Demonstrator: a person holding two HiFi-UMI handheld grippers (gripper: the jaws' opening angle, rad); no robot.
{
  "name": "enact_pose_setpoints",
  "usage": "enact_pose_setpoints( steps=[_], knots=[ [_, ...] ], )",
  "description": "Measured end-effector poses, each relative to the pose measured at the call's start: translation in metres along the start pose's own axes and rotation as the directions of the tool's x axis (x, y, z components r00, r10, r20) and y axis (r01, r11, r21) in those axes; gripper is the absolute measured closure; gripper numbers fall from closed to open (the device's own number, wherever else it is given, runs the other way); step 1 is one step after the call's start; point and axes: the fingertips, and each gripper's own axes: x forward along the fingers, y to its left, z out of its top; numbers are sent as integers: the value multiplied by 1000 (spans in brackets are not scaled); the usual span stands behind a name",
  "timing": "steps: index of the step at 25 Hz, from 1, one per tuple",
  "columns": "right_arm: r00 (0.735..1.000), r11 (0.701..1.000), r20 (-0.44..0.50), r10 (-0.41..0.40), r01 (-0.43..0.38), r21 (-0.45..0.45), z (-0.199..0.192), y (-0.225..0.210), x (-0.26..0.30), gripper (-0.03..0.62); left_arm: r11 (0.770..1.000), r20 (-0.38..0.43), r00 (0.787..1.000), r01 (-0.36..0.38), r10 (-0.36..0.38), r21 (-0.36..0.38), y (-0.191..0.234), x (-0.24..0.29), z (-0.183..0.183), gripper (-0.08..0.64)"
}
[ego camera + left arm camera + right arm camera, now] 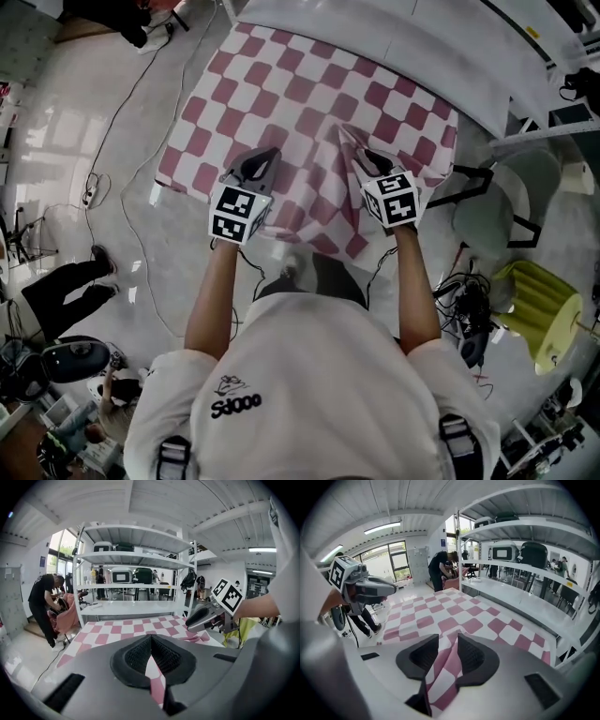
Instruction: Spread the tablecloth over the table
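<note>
A pink-and-white checked tablecloth (309, 84) lies over the table, with its near edge bunched and raised between my two grippers. My left gripper (261, 157) is at the near edge, left of centre, shut on a narrow fold of the tablecloth (157, 681), which runs through its closed jaws (151, 637). My right gripper (361, 155) is at the near edge to the right. Its jaws (449, 641) stand apart, and a loose ridge of the tablecloth (443, 667) lies between them. Each gripper shows in the other's view: the right gripper (201, 617), the left gripper (370, 590).
A white shelf rack (394, 37) stands right behind the table's far side. To the right are a black-framed chair (497, 202), a yellow-green seat (539, 305) and cables (469, 300) on the floor. A person (66, 291) stands at the left, others (44, 602) beyond the table.
</note>
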Motion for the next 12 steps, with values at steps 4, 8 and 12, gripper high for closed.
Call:
enact_pose_setpoints(
  steps=[4,8,12],
  knots=[
    [997,998,-54,57,-57,-7,-8,-15,43,443,999,-35,999,-38,37,-37,13,21,-11,532],
    [991,995,-92,100,-100,2,-15,-22,80,442,996,-63,996,-66,62,-63,24,39,-21,532],
    [982,991,-137,133,-132,15,-31,-20,108,419,991,-97,992,-92,83,-96,30,49,-36,532]
  ],
)
